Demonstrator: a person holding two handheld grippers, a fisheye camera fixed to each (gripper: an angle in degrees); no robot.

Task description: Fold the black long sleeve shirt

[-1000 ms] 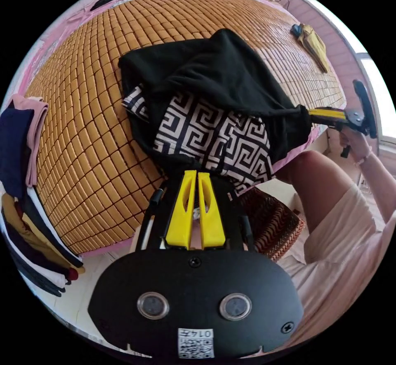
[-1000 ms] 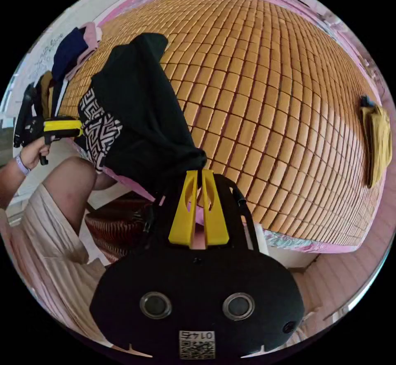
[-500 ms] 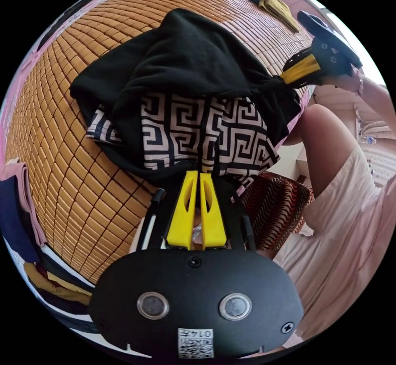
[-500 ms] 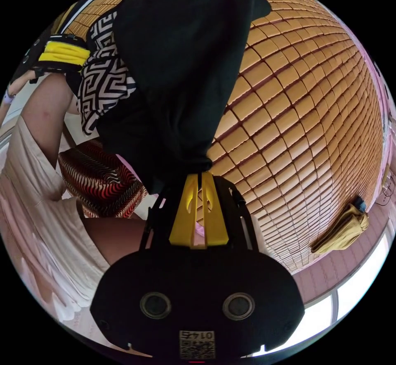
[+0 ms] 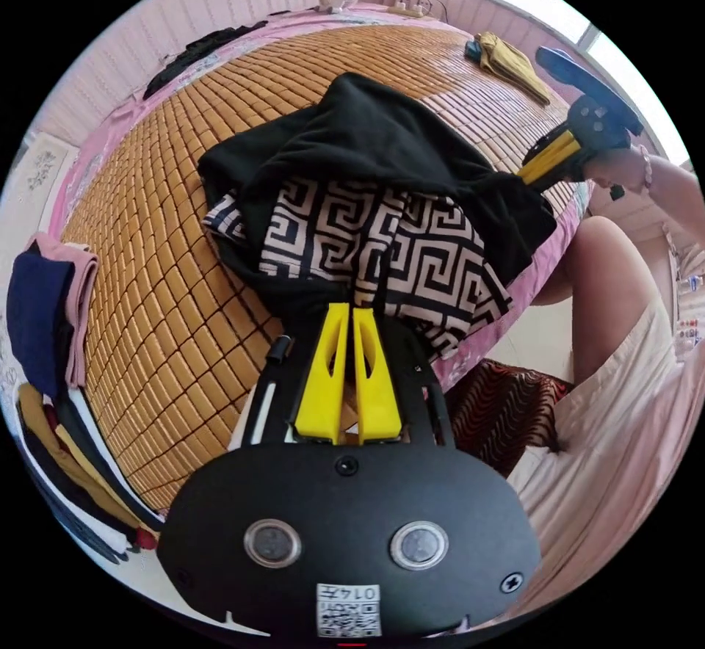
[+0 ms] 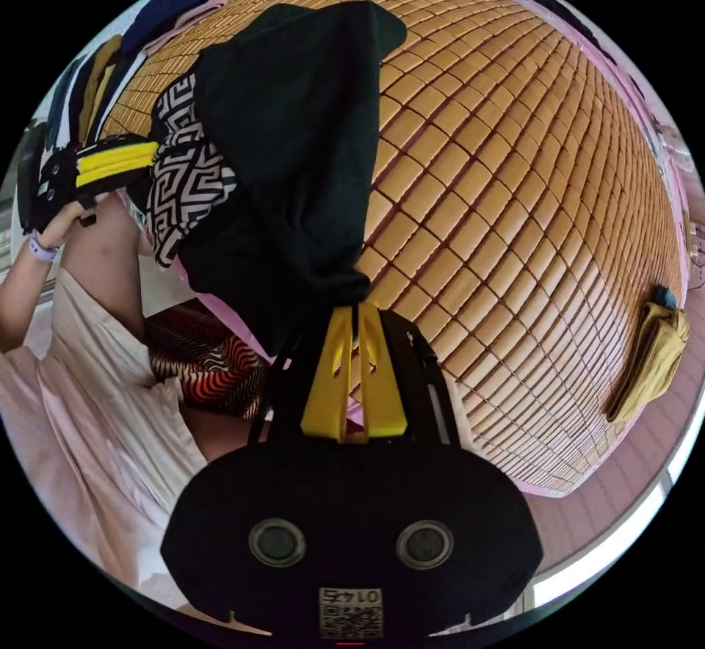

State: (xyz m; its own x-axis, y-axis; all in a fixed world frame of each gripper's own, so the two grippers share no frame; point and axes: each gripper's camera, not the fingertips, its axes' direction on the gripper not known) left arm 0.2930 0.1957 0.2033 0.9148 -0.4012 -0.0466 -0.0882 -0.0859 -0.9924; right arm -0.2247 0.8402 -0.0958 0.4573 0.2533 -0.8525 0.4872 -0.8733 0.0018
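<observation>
Pink-walled room, bamboo mat, black shirt

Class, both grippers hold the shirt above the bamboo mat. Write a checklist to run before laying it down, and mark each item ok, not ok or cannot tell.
1. Left gripper shut on the black long sleeve shirt with the key-pattern panel: ok.
2. Right gripper shut on the shirt's bunched black edge: ok.
3. Shirt spread flat between the grippers: not ok, it hangs bunched.
4. Bare woven bamboo mat beyond the shirt: ok.
5. Yellow folded garment away from the shirt: ok.
6. Sleeves tucked in: cannot tell.
</observation>
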